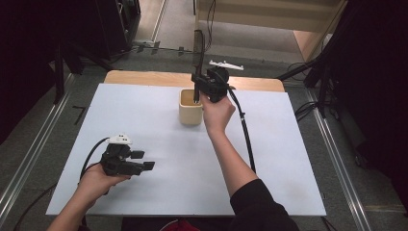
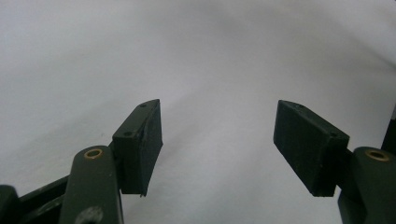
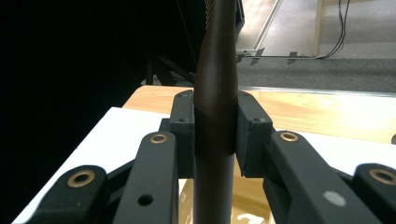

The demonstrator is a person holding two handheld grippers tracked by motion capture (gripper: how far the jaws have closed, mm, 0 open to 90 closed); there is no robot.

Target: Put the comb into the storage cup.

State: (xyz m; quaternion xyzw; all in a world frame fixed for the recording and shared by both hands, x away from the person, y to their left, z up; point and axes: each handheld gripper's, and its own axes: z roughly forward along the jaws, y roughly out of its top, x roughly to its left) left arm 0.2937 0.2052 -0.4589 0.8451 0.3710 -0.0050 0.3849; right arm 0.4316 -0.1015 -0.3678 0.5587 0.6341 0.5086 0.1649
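Note:
A cream square cup (image 1: 190, 108) stands on the white table sheet (image 1: 288, 159), toward the back middle. My right gripper (image 1: 198, 83) hovers just over the cup, shut on the handle of a long dark comb (image 1: 197, 48). The comb stands upright, its lower end dipping inside the cup. In the right gripper view the brown handle (image 3: 215, 70) is clamped between both pads (image 3: 183, 126), with the cup's pale inside (image 3: 247, 205) below. My left gripper (image 1: 143, 160) rests low at the front left, open, nothing between its fingers (image 2: 140, 144).
The right gripper's black cable (image 1: 246, 134) trails across the sheet beside the forearm. A wooden table edge (image 1: 144, 78) runs behind the sheet. Dark stands and equipment (image 1: 332, 72) flank the table, with metal floor rails (image 1: 29, 159) on both sides.

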